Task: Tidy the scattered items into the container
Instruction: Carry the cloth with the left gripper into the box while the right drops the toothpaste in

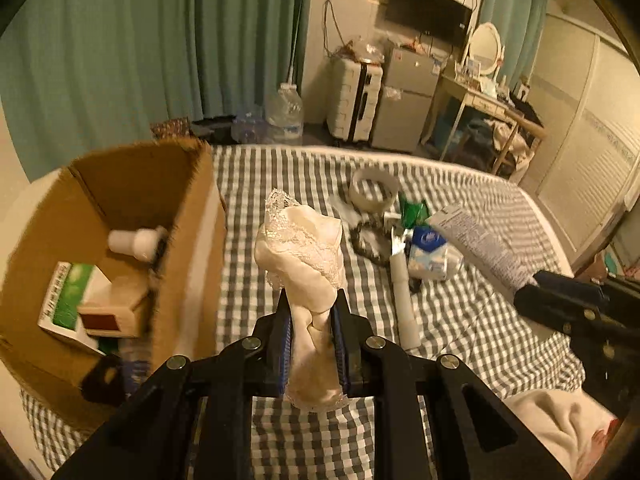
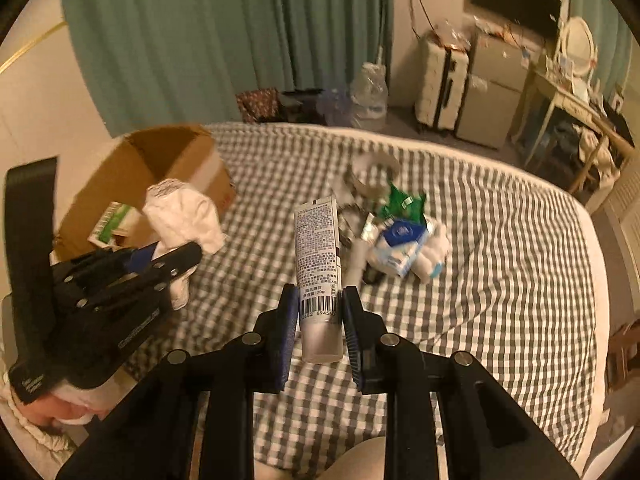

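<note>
My left gripper (image 1: 311, 300) is shut on a bunched cream cloth with a lace edge (image 1: 304, 248), held above the checked bed just right of the open cardboard box (image 1: 188, 216). From the right wrist view the same cloth (image 2: 184, 212) hangs in front of the box (image 2: 176, 160). The right gripper (image 2: 320, 300) is shut on a white printed tube (image 2: 318, 240), lifted over the bed; this tube (image 1: 480, 240) also shows at the right of the left wrist view. A pile of scattered items lies mid-bed: a tape roll (image 1: 374, 190), a green packet (image 1: 412, 210), a blue-and-white pack (image 1: 430, 252).
Inside the box lie a white bottle (image 1: 136, 242), a green-and-white carton (image 1: 68, 300) and a small beige box (image 1: 116, 312). A white stick-shaped item (image 1: 404, 300) lies on the bed (image 1: 460, 340). Beyond the bed stand a water jug (image 1: 286, 110), a suitcase (image 1: 354, 100) and a desk.
</note>
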Tool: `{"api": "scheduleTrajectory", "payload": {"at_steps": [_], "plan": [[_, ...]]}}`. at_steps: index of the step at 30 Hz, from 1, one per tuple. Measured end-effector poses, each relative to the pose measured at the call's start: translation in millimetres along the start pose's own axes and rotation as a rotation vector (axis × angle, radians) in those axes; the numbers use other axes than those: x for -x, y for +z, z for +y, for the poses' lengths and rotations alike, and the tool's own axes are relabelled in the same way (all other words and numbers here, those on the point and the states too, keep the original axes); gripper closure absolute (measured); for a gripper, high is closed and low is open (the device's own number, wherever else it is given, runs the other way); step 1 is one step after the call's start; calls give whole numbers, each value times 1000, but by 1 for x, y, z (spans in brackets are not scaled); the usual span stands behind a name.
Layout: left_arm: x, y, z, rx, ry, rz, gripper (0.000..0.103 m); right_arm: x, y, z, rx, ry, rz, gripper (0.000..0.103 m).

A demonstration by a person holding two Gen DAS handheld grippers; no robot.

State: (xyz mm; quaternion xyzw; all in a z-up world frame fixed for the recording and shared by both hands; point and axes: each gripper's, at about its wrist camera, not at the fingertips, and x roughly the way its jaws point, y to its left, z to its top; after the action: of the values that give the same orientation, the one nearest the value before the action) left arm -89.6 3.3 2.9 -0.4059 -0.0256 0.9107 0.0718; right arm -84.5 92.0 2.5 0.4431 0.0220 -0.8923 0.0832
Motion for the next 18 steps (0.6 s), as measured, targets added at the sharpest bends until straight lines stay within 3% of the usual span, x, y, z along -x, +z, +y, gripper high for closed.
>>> {"api": "scheduleTrajectory", "payload": {"at_steps": [11,18], "plan": [[49,31,31,17,29,-95,85,41,18,48,43,87,-98,81],[65,47,70,23,52,-83,85,43,31,84,80,166,-119,81]]}}
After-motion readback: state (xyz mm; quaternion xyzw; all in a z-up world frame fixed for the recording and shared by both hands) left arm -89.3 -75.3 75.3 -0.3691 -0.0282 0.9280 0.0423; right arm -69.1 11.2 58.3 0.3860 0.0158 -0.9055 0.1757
